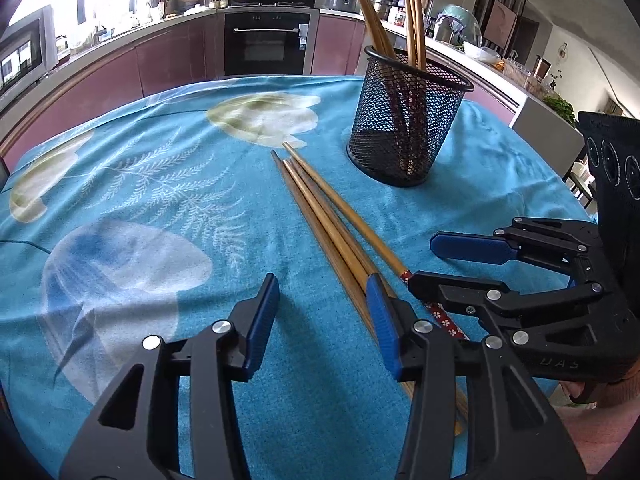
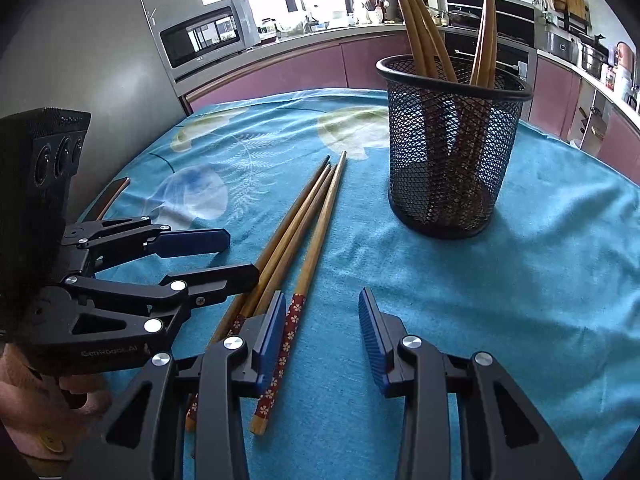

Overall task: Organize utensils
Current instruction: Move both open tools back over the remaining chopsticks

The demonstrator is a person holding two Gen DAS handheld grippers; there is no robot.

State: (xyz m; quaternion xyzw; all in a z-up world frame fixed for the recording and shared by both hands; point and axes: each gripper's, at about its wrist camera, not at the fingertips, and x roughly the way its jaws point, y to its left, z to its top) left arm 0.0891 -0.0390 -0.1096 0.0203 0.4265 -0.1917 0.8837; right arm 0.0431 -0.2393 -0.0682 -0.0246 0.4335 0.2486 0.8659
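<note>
Several wooden chopsticks (image 1: 320, 208) with red flowered handles lie side by side on the blue tablecloth (image 1: 160, 184); they also show in the right wrist view (image 2: 304, 224). A black mesh cup (image 1: 408, 120) stands upright behind them and holds several chopsticks; it also shows in the right wrist view (image 2: 452, 148). My left gripper (image 1: 322, 312) is open and empty, low over the cloth just left of the loose chopsticks. My right gripper (image 2: 322, 324) is open and empty, just right of their handles. Each gripper shows in the other's view, the right (image 1: 424, 260) and the left (image 2: 240, 256).
The round table's edge curves close behind the cup. Beyond it are purple kitchen cabinets, an oven (image 1: 266, 42) and a microwave (image 2: 204, 36). A dark curved object (image 2: 108, 196) lies at the cloth's left edge.
</note>
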